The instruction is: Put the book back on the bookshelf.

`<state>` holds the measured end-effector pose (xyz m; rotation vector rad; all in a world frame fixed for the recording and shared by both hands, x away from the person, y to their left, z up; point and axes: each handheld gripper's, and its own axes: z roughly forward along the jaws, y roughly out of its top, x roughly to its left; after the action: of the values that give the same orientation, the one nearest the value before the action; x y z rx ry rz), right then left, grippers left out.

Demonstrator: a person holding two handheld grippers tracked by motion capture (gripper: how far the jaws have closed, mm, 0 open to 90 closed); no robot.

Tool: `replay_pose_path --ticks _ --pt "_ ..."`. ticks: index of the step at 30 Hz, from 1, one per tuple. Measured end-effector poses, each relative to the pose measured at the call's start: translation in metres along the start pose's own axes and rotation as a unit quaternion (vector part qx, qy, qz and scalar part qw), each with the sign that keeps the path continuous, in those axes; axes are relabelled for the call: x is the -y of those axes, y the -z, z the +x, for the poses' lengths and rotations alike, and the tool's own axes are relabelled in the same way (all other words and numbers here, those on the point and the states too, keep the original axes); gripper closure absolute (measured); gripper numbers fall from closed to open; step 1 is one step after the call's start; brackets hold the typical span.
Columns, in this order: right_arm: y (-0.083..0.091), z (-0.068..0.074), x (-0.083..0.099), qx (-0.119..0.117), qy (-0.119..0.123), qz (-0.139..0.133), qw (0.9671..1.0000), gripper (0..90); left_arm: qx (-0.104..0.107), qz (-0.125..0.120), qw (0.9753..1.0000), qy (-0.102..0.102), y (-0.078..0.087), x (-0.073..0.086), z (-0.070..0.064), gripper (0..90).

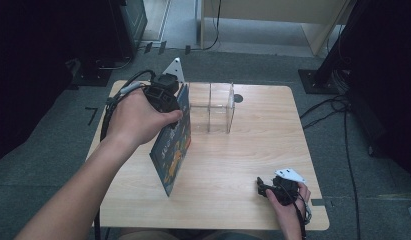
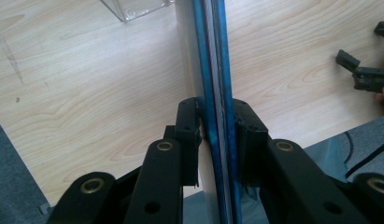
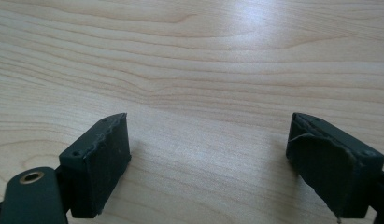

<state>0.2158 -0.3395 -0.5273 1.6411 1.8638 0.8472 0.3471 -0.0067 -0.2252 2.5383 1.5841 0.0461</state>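
Book [image 2: 216,70] clamped between left gripper [image 2: 216,133] jaws, on edge, long axis running straight ahead from jaws. Right gripper [image 3: 208,154] jaws wide apart, holding nothing, over bare counter [image 3: 194,56].

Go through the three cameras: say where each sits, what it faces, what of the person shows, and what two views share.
High view: above the person's side, facing forward and down on the wooden table; both forearms enter from below, left gripper holding the book upright beside the clear box, right gripper low at the near right.
Left gripper view: rides the left gripper, looking down along the book's edge between its jaws.
Right gripper view: rides the right gripper, facing bare tabletop, jaws apart.
Shared: high and left gripper views both show the book, box corner and right gripper.
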Motion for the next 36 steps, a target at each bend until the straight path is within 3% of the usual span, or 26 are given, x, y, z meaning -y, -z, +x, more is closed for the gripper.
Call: replay_pose_path --ticks 5,12,16,31,36 --pt "0.0 0.0 0.0 0.0 0.0 0.0 1.0 13.1 -0.002 0.003 1.0 -0.001 -0.003 -0.003 -0.004 76.8" --pt "0.0 0.0 0.0 0.0 0.001 0.0 1.0 13.2 -0.023 0.011 0.9997 0.003 -0.001 -0.003 0.0 80.7" --pt "0.0 0.0 0.0 -0.001 0.001 0.0 1.0 13.3 -0.017 0.017 0.9997 0.009 0.001 -0.002 0.005 81.4" --pt "0.0 0.0 0.0 -0.001 0.001 0.0 1.0 13.2 -0.026 0.028 0.9993 0.002 0.003 -0.002 0.006 83.8" --pt "0.0 0.0 0.0 -0.001 0.001 0.0 1.0 13.3 -0.03 0.031 0.999 0.012 0.005 -0.002 0.009 83.9"
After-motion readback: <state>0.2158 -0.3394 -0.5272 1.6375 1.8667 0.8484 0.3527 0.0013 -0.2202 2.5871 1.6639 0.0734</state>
